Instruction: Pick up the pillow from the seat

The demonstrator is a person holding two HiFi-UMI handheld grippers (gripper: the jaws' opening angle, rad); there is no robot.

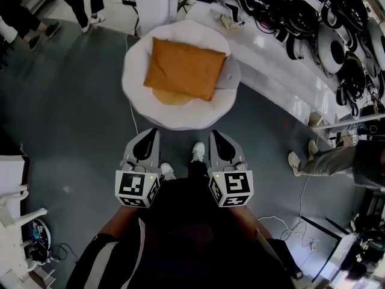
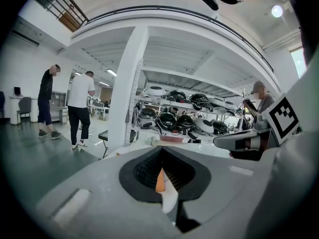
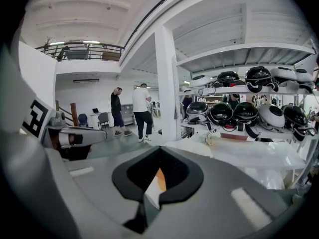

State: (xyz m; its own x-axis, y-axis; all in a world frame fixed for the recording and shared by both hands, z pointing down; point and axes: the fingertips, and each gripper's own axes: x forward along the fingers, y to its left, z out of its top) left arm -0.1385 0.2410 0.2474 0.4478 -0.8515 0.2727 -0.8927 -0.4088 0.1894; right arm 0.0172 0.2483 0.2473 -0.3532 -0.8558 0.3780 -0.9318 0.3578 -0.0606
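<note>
Landmark: the round white seat (image 1: 180, 118) stands on the grey floor (image 1: 66, 101), seen from steeply above.
Pillow: the orange pillow (image 1: 185, 69) lies flat on the seat, filling most of its middle, with one corner reaching toward the seat's far left rim.
Under the pillow: a pale yellow cushion (image 1: 170, 96) shows at the pillow's near edge, and a grey pad (image 1: 229, 74) pokes out at its right side, both inside the seat.
Left tool: the left tool (image 1: 150, 136) hovers just short of the seat's near rim, to the left of centre, well apart from the pillow; its jaws are pressed together with nothing between them.
Right tool: the right tool (image 1: 215, 136) hangs beside it, at the seat's near rim to the right of centre; its jaws are likewise pressed together and empty.
Marker cubes: one cube (image 1: 137, 187) sits behind the left tool and another cube (image 1: 231, 188) behind the right, both farther from the seat than the jaws.
Shoe: a white shoe (image 1: 198, 151) rests on the floor between the two tools, just in front of the seat.
Tabletop: a white tabletop (image 1: 283, 71) runs along the seat's right side, carrying black-and-white helmets (image 1: 301, 17).
Bystanders: one person's legs (image 1: 328, 161) show to the right of the seat, and others (image 1: 84, 5) stand beyond its far left.
</note>
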